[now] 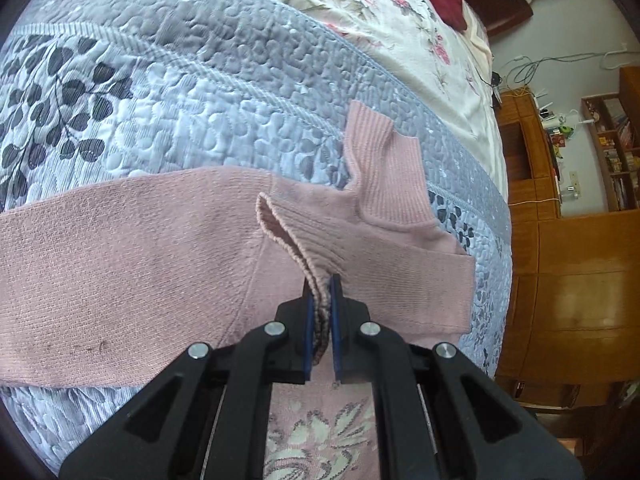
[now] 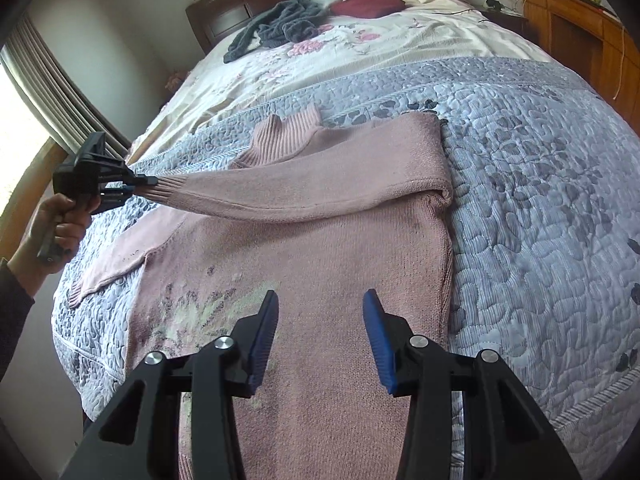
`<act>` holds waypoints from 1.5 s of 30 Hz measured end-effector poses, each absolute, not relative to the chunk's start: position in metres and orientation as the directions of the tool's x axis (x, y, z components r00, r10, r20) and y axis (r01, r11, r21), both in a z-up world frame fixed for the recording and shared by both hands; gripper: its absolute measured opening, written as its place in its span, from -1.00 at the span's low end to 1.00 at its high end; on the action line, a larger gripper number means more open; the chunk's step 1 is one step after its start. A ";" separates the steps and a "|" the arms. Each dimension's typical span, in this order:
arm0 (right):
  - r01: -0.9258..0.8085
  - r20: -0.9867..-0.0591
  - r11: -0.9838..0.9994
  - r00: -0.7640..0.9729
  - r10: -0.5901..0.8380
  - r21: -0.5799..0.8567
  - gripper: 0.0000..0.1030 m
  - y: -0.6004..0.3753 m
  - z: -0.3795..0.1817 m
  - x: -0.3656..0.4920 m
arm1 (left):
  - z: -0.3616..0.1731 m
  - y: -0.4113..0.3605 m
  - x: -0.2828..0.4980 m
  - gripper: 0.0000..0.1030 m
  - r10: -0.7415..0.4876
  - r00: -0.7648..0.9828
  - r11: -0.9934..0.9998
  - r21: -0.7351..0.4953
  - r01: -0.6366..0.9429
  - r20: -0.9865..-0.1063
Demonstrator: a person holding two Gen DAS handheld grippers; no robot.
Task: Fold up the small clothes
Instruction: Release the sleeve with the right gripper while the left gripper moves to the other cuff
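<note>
A pale pink knitted sweater (image 2: 320,248) with a ribbed turtleneck collar and a faded floral pattern on its front lies spread on a blue-grey quilted bedspread (image 2: 540,208) with dark leaf prints. The left gripper (image 1: 322,292), black with blue pads, is clamped on the ribbed cuff (image 1: 288,236) of 1 sleeve; the knit bunches between its 2 closed fingers. In the right wrist view that same gripper (image 2: 138,185) sits far to the left of the right gripper, held by a hand (image 2: 60,228) with a dark sleeve at the wrist, and the sleeve (image 2: 304,192) runs from it across the chest of the sweater to the fold at the far shoulder, lifted off the body near the cuff end.

The right gripper (image 2: 320,304) hovers over the lower front of the sweater with its 2 blue-padded fingers (image 2: 376,336) spread apart, holding nothing; whether the tips touch the knit cannot be told. The collar (image 2: 288,132) lies ahead of it, beyond the stretched sleeve. The other sleeve (image 2: 120,256) lies flat on the bedspread, ahead and left of the right gripper, below the left one.

Further ahead, a cream floral sheet (image 2: 328,60) covers the bed, with a crumpled dark grey garment (image 2: 280,26) and a dark red cushion (image 2: 368,2) near the wooden headboard (image 2: 240,12)
</note>
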State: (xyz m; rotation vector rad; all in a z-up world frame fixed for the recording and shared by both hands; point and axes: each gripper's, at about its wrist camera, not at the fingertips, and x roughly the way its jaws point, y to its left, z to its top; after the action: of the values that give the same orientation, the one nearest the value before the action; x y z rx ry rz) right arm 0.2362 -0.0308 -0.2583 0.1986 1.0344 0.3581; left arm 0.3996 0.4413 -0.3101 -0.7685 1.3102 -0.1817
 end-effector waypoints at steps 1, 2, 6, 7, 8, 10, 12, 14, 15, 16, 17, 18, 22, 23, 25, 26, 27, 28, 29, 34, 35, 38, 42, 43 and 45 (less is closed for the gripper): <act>-0.197 -0.802 0.925 0.460 0.381 0.326 -0.14 -0.030 -0.259 0.236 | -0.317 0.445 0.398 -0.90 -0.527 0.275 0.745 -0.593 -0.305 -0.804; -0.199 -0.802 0.925 0.460 0.381 0.325 -0.14 -0.029 -0.259 0.236 | -0.324 0.448 0.397 -0.90 -0.525 0.269 0.743 -0.589 -0.319 -0.808; -0.202 -0.804 0.925 0.458 0.380 0.322 -0.14 -0.025 -0.259 0.237 | -0.350 0.455 0.392 -0.90 -0.521 0.243 0.737 -0.575 -0.357 -0.818; -0.204 -0.804 0.925 0.457 0.380 0.322 -0.14 -0.024 -0.259 0.238 | -0.357 0.456 0.391 -0.90 -0.522 0.234 0.736 -0.571 -0.364 -0.821; -0.205 -0.804 0.925 0.457 0.380 0.321 -0.14 -0.023 -0.260 0.238 | -0.364 0.457 0.390 -0.90 -0.519 0.223 0.738 -0.564 -0.371 -0.825; -0.206 -0.806 0.925 0.453 0.381 0.321 -0.14 -0.020 -0.260 0.239 | -0.377 0.456 0.389 -0.89 -0.503 0.195 0.752 -0.538 -0.382 -0.842; -0.210 -0.806 0.923 0.452 0.383 0.322 -0.14 -0.017 -0.259 0.239 | -0.384 0.460 0.386 -0.77 -0.460 0.185 0.769 -0.494 -0.407 -0.868; -0.216 -0.804 0.923 0.454 0.385 0.320 -0.14 -0.015 -0.257 0.239 | -0.371 0.465 0.381 -0.76 -0.386 0.222 0.781 -0.446 -0.438 -0.895; -0.218 -0.802 0.922 0.456 0.386 0.320 -0.14 -0.014 -0.255 0.238 | -0.356 0.466 0.378 -0.54 -0.337 0.261 0.798 -0.421 -0.430 -0.905; -0.219 -0.800 0.921 0.458 0.388 0.322 -0.14 -0.014 -0.255 0.238 | -0.340 0.465 0.374 -0.21 -0.310 0.321 0.806 -0.427 -0.411 -0.895; -0.218 -0.800 0.920 0.456 0.390 0.325 -0.14 -0.014 -0.255 0.238 | -0.329 0.463 0.371 -0.11 -0.321 0.369 0.798 -0.459 -0.391 -0.872; -0.218 -0.800 0.919 0.453 0.395 0.330 -0.14 -0.013 -0.256 0.238 | -0.323 0.458 0.370 -0.10 -0.355 0.396 0.782 -0.501 -0.370 -0.847; -0.219 -0.801 0.911 0.434 0.413 0.351 -0.14 -0.005 -0.257 0.237 | -0.349 0.429 0.385 -0.10 -0.427 0.329 0.776 -0.528 -0.345 -0.842; -0.223 -0.799 0.909 0.433 0.417 0.353 -0.14 -0.002 -0.254 0.236 | -0.364 0.425 0.388 -0.10 -0.417 0.288 0.785 -0.501 -0.365 -0.862; -0.238 -0.795 0.907 0.438 0.419 0.347 -0.14 0.002 -0.246 0.233 | -0.385 0.427 0.387 -0.09 -0.433 0.264 0.764 -0.506 -0.400 -0.862; -0.244 -0.795 0.907 0.440 0.418 0.342 -0.14 0.004 -0.242 0.231 | -0.385 0.432 0.386 -0.09 -0.450 0.278 0.743 -0.528 -0.412 -0.849; -0.250 -0.794 0.908 0.442 0.416 0.337 -0.14 0.005 -0.238 0.229 | -0.381 0.439 0.382 -0.09 -0.467 0.299 0.714 -0.554 -0.427 -0.832; -0.256 -0.795 0.909 0.445 0.413 0.329 -0.14 0.005 -0.235 0.227 | -0.373 0.449 0.376 -0.02 -0.464 0.331 0.696 -0.569 -0.438 -0.822; -0.261 -0.796 0.910 0.445 0.409 0.322 -0.13 0.005 -0.232 0.226 | -0.362 0.460 0.368 0.06 -0.446 0.367 0.689 -0.574 -0.442 -0.817; -0.286 -0.797 0.909 0.447 0.406 0.303 -0.12 0.013 -0.222 0.222 | -0.315 0.555 0.287 0.40 -0.317 0.529 0.621 -0.594 -0.512 -0.787; -0.292 -0.795 0.907 0.447 0.410 0.304 -0.12 0.017 -0.219 0.221 | -0.308 0.581 0.262 0.40 -0.275 0.554 0.597 -0.592 -0.542 -0.786; -0.320 -0.787 0.895 0.440 0.432 0.311 -0.10 0.035 -0.213 0.216 | -0.293 0.661 0.177 0.40 -0.114 0.597 0.504 -0.565 -0.653 -0.794; -0.381 -0.786 0.871 0.411 0.461 0.311 -0.09 0.070 -0.207 0.207 | -0.289 0.750 0.079 0.37 0.034 0.589 0.336 -0.546 -0.768 -0.807; -0.398 -0.785 0.864 0.407 0.467 0.308 -0.09 0.079 -0.204 0.204 | -0.292 0.766 0.061 0.36 0.053 0.586 0.292 -0.549 -0.784 -0.809; -0.422 -0.783 0.855 0.401 0.475 0.302 -0.08 0.095 -0.199 0.199 | -0.305 0.791 0.040 0.36 0.037 0.592 0.224 -0.570 -0.790 -0.805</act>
State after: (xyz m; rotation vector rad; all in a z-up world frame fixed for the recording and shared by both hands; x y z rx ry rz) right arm 0.1989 0.0947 -0.1995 0.0586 1.0099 0.5679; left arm 0.0403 0.7911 -0.3046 -1.2218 0.7628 0.6548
